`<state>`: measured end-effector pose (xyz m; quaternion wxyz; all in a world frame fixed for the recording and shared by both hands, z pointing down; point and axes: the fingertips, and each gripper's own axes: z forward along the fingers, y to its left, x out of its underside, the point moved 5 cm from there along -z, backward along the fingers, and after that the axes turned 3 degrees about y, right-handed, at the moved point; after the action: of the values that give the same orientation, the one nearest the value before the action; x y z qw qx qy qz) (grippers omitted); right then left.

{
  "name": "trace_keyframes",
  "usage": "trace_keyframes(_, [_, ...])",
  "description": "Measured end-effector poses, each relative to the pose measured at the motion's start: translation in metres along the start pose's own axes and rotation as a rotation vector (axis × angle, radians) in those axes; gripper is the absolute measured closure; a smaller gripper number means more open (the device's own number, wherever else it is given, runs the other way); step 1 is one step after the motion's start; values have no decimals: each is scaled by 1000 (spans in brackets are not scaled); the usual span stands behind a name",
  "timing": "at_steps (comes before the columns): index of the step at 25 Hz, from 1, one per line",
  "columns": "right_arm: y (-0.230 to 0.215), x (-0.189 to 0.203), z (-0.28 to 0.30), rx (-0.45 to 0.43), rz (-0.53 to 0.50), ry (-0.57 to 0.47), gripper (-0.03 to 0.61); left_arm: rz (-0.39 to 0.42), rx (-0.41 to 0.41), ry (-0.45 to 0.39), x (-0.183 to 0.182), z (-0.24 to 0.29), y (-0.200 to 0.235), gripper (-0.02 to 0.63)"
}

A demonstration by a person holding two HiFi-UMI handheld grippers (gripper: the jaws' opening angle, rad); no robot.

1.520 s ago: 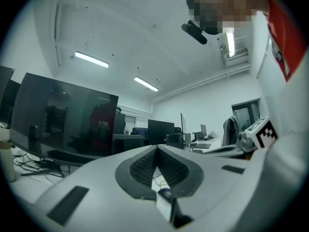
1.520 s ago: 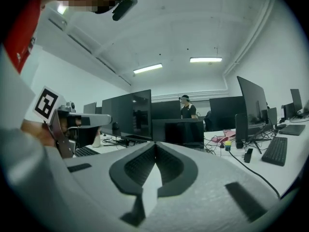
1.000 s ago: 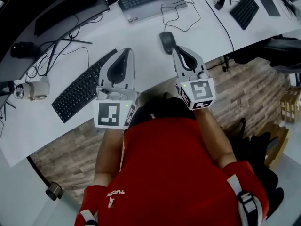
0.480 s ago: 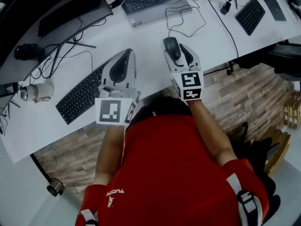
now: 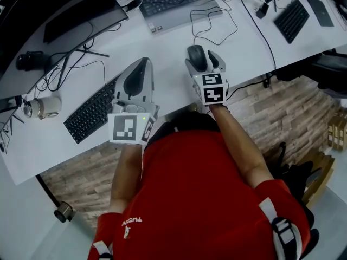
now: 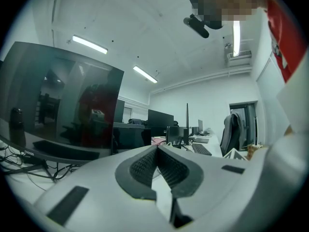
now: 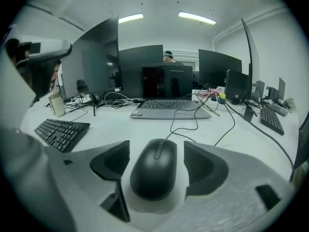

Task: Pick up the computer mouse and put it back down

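Observation:
The black corded computer mouse (image 5: 197,56) (image 7: 154,170) rests on the white desk (image 5: 162,42). My right gripper (image 5: 201,59) (image 7: 155,151) is low over the desk, tilted down. Its jaws are opening, one on each side of the mouse, and a gap shows between each pad and the mouse. My left gripper (image 5: 143,64) (image 6: 157,149) hovers level above the desk's front edge, to the left. It is shut, its ribbed pads meeting at the tip with nothing between them.
A black keyboard (image 5: 92,110) lies left of the left gripper. Behind the mouse sit a grey laptop (image 5: 173,1) and the mouse cable (image 5: 209,23). A dark monitor (image 5: 65,10), a small cup (image 5: 40,104) and a second keyboard (image 5: 293,18) also stand on the desk.
My right gripper has dropped toward the desk and forward, and its jaws have opened around the mouse. The left gripper has barely shifted.

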<state>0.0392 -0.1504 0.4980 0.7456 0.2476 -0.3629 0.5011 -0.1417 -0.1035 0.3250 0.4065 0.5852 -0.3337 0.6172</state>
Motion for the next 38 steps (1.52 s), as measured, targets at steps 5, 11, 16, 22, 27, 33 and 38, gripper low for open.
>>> trace_keyframes(5, [0, 8, 17, -1, -1, 72, 219, -2, -10, 10, 3, 3, 3, 604])
trace_keyframes(11, [1, 10, 25, -6, 11, 111, 219, -6, -20, 14, 4, 4, 5, 604])
trace_keyframes(16, [-1, 11, 27, -14, 6, 116, 247, -10, -25, 13, 5, 4, 6, 604])
trace_keyframes(22, [-3, 13, 28, -31, 2, 123, 258, -11, -31, 12, 5, 5, 4, 604])
trace_keyframes(27, [-3, 14, 27, -49, -6, 126, 264, -7, -33, 7, 3, 6, 3, 604])
trace_keyframes(33, [-4, 9, 21, -59, -10, 102, 265, -1, -36, 1, 0, 4, 3, 604])
trace_keyframes(38, [-7, -1, 10, -73, 2, 61, 267, 3, -37, -1, -1, 4, 1, 604])
